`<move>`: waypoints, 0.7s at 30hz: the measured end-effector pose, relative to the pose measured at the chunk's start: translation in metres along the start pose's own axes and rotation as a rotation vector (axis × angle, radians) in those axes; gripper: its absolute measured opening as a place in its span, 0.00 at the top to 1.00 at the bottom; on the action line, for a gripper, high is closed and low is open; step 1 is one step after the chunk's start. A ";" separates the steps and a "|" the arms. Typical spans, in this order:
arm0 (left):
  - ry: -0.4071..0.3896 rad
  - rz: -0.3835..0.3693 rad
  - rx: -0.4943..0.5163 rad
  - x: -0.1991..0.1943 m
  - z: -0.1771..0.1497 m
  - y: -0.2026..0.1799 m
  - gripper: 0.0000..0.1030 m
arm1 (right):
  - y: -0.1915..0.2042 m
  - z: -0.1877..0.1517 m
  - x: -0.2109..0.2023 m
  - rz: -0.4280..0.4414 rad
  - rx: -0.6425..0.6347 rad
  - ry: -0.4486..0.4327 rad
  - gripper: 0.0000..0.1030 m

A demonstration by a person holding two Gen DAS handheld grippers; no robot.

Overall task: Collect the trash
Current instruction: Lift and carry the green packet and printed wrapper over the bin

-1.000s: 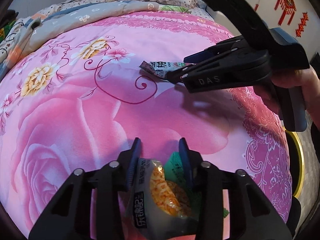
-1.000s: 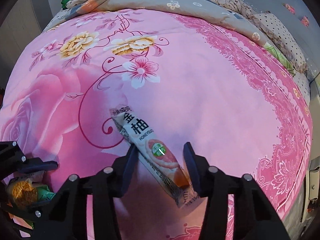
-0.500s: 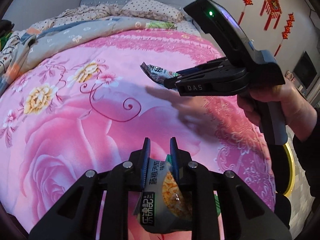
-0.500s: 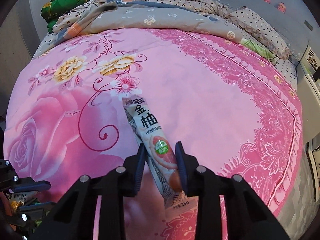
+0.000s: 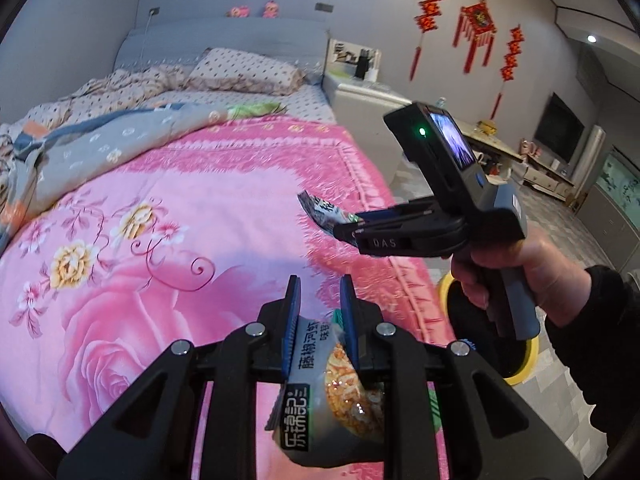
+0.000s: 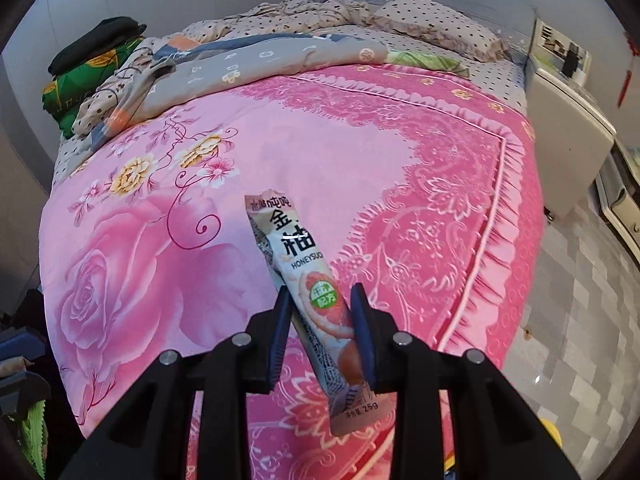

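Between the blue pads of the left gripper (image 5: 319, 300) a crumpled snack packet (image 5: 326, 396) with printed noodles is clamped, hanging off the bed below the fingers, with a bit of green wrapper showing behind it. The right gripper (image 6: 320, 312) is likewise closed on a long honey-pomelo sachet (image 6: 296, 268), gripped low on its length so the torn top sticks out free over the pink floral blanket (image 6: 360, 152). Both pieces of trash are lifted clear of the bedding, so I judge the picking-up done for these two, and what remains is carrying them to a bin and letting go. A round yellow-rimmed bin (image 5: 520, 364), its rim showing on the floor just beside the bed's edge, partly hidden behind the person's hand (image 5: 516, 268), looks like the likely target, though its opening is mostly covered. No other litter shows on the blanket, so this may be the last load; the far folds could hide more. Around lie a rumpled grey quilt (image 5: 112, 148), a dotted pillow (image 5: 244, 70), a white bedside cabinet (image 6: 568, 128) and red hanging ornaments (image 5: 476, 32) on the wall. Nothing blocks the way to the floor, but the two grippers are close together near the bed edge and could crowd each other over the bin.
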State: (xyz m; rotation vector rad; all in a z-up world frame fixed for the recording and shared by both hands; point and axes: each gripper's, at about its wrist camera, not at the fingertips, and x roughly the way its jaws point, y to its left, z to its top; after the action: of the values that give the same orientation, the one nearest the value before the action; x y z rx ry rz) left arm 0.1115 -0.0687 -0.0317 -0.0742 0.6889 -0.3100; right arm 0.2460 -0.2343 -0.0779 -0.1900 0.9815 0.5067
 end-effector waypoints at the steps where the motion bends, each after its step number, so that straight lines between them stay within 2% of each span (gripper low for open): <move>1: -0.009 -0.009 0.011 -0.005 0.001 -0.007 0.82 | -0.005 -0.006 -0.008 -0.001 0.022 -0.008 0.72; 8: -0.041 -0.053 0.083 -0.027 0.006 -0.052 0.82 | -0.042 -0.052 -0.071 -0.039 0.165 -0.082 0.72; 21: -0.068 -0.128 0.190 -0.046 0.012 -0.132 0.82 | -0.092 -0.120 -0.159 -0.124 0.316 -0.196 0.72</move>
State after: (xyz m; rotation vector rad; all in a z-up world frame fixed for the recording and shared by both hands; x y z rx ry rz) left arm 0.0517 -0.1810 0.0280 0.0528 0.5854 -0.4920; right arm 0.1297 -0.4105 -0.0185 0.0810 0.8394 0.2464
